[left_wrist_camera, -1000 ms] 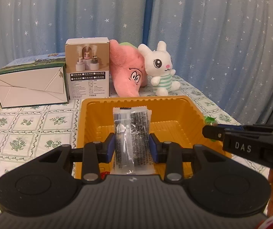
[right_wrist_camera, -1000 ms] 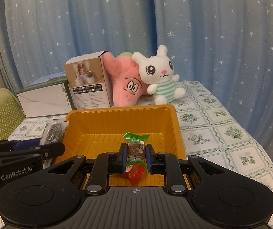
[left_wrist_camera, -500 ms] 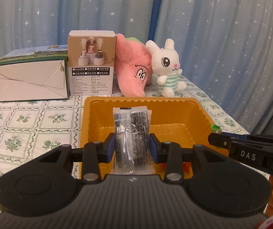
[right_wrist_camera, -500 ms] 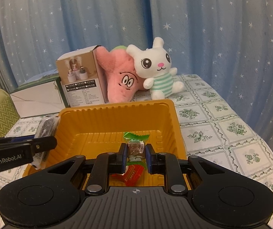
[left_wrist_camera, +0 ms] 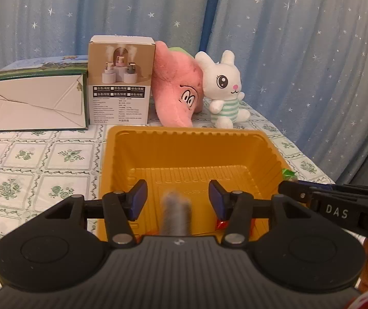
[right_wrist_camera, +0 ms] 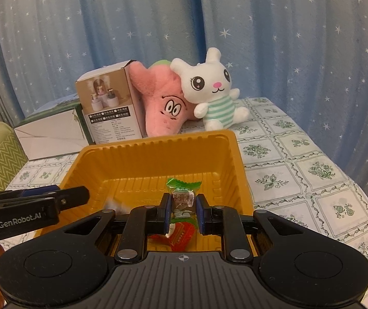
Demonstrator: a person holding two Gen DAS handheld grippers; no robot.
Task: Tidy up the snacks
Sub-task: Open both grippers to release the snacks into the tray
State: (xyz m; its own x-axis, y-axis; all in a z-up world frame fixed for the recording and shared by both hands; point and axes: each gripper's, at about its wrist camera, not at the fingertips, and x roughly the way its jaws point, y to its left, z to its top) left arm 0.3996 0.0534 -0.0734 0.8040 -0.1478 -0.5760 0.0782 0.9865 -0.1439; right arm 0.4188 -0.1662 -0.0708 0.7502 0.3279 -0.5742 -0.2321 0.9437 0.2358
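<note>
Above the ribbed orange plastic tray (left_wrist_camera: 191, 152), the left gripper (left_wrist_camera: 177, 199) is opening, its blurred grey snack packet (left_wrist_camera: 176, 212) loose between the jaws. The right gripper (right_wrist_camera: 183, 212) pinches a green-twisted wrapped candy (right_wrist_camera: 182, 193) over the tray's near side.

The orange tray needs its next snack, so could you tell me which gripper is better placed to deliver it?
Right. The right gripper holds a green-wrapped candy above the orange tray; the left gripper, jaws opening, has nothing pressed between them, only a blurred packet.

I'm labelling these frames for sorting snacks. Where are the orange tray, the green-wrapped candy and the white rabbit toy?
orange tray (left_wrist_camera: 184, 131): left wrist view, on its far rim.
green-wrapped candy (right_wrist_camera: 183, 197): right wrist view, on the wrapper's printed middle.
white rabbit toy (right_wrist_camera: 211, 81): right wrist view, on its face.
</note>
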